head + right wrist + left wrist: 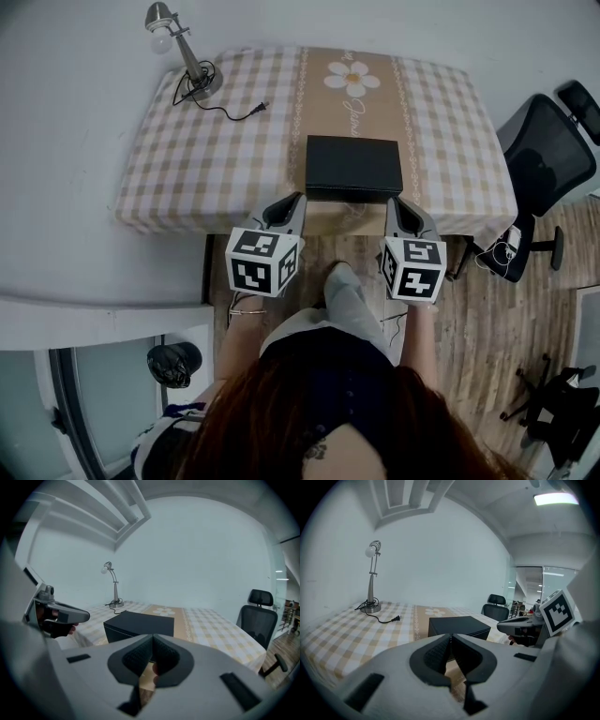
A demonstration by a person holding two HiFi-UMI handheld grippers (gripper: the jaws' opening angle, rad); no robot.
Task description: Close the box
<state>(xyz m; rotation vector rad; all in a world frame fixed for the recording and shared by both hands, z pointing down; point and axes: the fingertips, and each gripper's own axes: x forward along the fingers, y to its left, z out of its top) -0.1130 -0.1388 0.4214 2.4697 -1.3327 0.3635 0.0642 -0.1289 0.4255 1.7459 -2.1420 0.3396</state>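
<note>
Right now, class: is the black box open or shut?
Shut: the black box has a flat top sitting flush on its sides, with no gap showing.

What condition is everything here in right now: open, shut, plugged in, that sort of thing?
Box: closed, lid down flat.
Lamp: upright, unplugged; its plug lies loose on the tablecloth.
Left gripper: jaws together, nothing between them.
Right gripper: jaws together, nothing between them.

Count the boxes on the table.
1. The black box lies mid-table near the front edge of the table, lid apparently down, just beyond the left gripper and right gripper. Only a desk lamp shares the table; none looks hidden.
</note>
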